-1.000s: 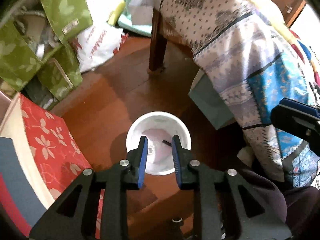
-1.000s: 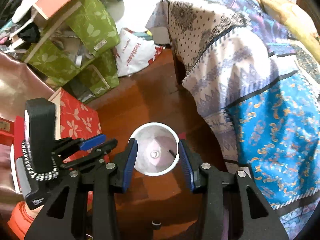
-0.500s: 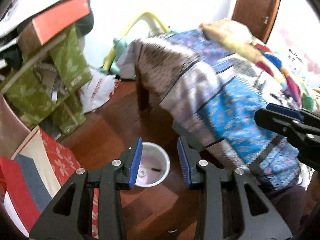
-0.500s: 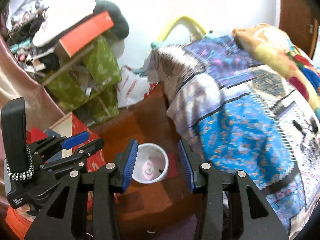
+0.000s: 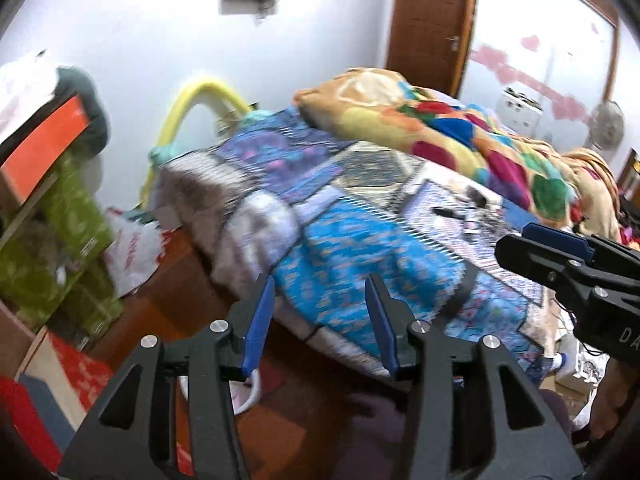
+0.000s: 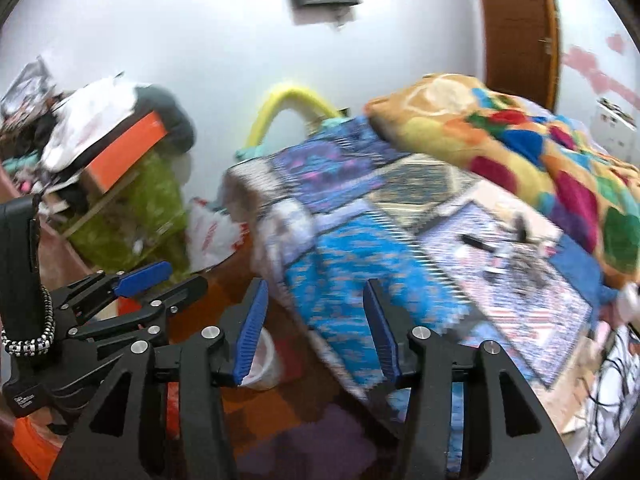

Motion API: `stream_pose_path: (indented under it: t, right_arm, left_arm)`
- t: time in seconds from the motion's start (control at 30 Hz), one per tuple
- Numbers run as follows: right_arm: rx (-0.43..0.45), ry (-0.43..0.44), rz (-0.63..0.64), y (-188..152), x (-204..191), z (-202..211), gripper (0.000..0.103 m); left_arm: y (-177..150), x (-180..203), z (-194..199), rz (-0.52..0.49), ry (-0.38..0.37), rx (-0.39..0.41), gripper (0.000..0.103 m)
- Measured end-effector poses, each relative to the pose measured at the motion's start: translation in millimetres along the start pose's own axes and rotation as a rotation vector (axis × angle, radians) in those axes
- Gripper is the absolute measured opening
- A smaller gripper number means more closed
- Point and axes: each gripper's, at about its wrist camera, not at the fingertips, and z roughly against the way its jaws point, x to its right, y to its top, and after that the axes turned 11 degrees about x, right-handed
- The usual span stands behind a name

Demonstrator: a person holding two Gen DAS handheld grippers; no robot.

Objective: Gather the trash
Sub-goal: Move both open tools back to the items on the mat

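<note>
A white trash bucket (image 5: 245,395) stands on the wooden floor beside the bed, mostly hidden behind my left gripper's fingers; it also shows in the right wrist view (image 6: 262,364). My left gripper (image 5: 320,320) is open and empty, raised and facing the bed. My right gripper (image 6: 314,326) is open and empty, also facing the bed. A small dark thin object (image 6: 476,242) lies on the patterned bedsheet, also visible in the left wrist view (image 5: 446,213). Both views are blurred.
The bed with its blue patchwork sheet (image 5: 360,248) and a colourful blanket (image 5: 460,128) fills the right. Green boxes (image 5: 60,248) and a white plastic bag (image 5: 132,256) stand at the left wall. A red floral box (image 5: 80,372) lies lower left.
Both grippers have lifted and tilted up from over the bucket toward the bed. The left gripper's jaws have opened wider. The bucket has dropped to the bottom of both views.
</note>
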Motion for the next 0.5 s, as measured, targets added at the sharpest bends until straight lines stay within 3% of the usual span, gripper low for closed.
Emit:
stream_pose_path:
  t: [0.2, 0.5]
  right_arm:
    - [0.017, -0.121, -0.058, 2, 65, 18, 0.046]
    - [0.001, -0.268, -0.148, -7, 159, 23, 0.046]
  left_arm:
    - [8, 62, -36, -0.031, -0.119, -0.037, 0.047]
    - [17, 125, -97, -0.109, -0.205, -0.095, 0.047]
